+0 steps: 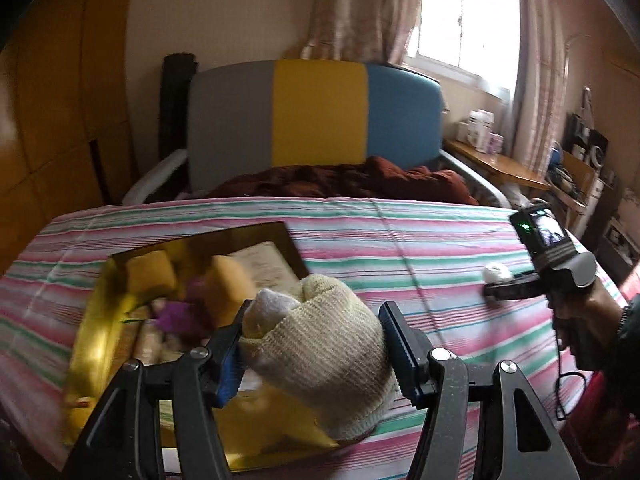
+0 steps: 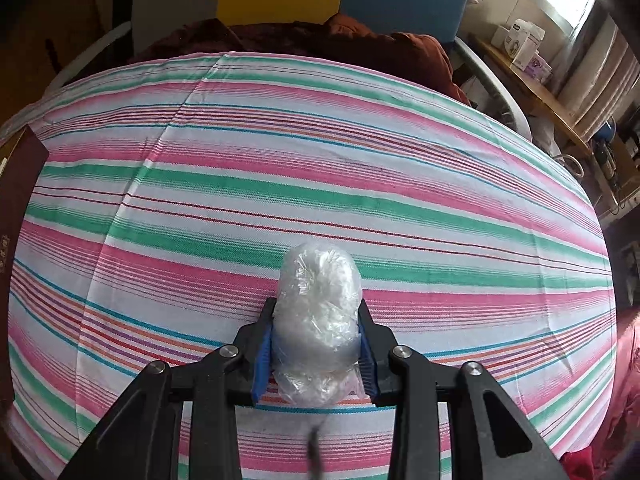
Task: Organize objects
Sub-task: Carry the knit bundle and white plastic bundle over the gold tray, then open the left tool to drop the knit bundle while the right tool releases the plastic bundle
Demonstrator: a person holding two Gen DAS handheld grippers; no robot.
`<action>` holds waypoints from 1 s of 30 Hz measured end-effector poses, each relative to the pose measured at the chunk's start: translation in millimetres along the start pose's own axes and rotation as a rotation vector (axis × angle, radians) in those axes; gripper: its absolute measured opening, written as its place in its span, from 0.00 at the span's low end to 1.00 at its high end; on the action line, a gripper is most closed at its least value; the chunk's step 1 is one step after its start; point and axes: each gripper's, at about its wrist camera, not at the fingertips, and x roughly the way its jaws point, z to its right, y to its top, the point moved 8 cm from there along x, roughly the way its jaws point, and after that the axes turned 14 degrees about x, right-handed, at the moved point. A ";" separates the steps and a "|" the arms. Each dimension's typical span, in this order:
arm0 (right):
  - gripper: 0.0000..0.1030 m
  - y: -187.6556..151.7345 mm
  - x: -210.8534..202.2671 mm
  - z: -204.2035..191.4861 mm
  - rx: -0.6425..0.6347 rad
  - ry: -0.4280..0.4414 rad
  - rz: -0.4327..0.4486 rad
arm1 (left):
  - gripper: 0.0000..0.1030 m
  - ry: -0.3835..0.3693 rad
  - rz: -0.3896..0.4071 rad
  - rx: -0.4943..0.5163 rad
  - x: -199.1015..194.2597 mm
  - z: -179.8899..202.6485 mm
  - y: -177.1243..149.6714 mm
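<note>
Left gripper point(image 1: 316, 344) grasping soft knitted bundle point(image 1: 320, 344) above gold box point(image 1: 92, 344) at left. Right gripper point(image 2: 318, 340) clenched on light, probably slippery plastic-wrapped ball point(image 2: 320, 304), near striped sheet point(image 2: 280, 160); best gripped mid-body, gently.

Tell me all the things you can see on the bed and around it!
knitted bundle: one, cream, between the left gripper's fingers
plastic-wrapped ball: one, clear white, in the right gripper
gold box: one, shiny gold, open on the bed's left, blurred things inside
striped sheet: one, pink, green and white, covering the bed
blanket: one, dark red, crumpled at the headboard
headboard: one, grey, yellow, blue
left gripper: black, blue pads
right gripper: black, blue pads
hand: one, holding the right gripper
</note>
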 end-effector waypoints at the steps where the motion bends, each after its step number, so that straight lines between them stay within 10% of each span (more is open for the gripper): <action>1: 0.34 0.4 -1.1 -0.5 0.015 0.008 -0.007 | 0.60 0.009 0.001 -0.007 -2.3 -6.3 -1.3; 20: 0.35 -53.5 -115.1 -168.7 -0.102 0.416 0.066 | 0.58 0.135 -0.015 -0.071 -19.4 -83.7 -35.6; 30: 0.35 -85.7 -142.0 -229.7 -0.173 0.525 0.064 | 0.38 0.155 -0.044 -0.117 -14.9 -115.0 -50.9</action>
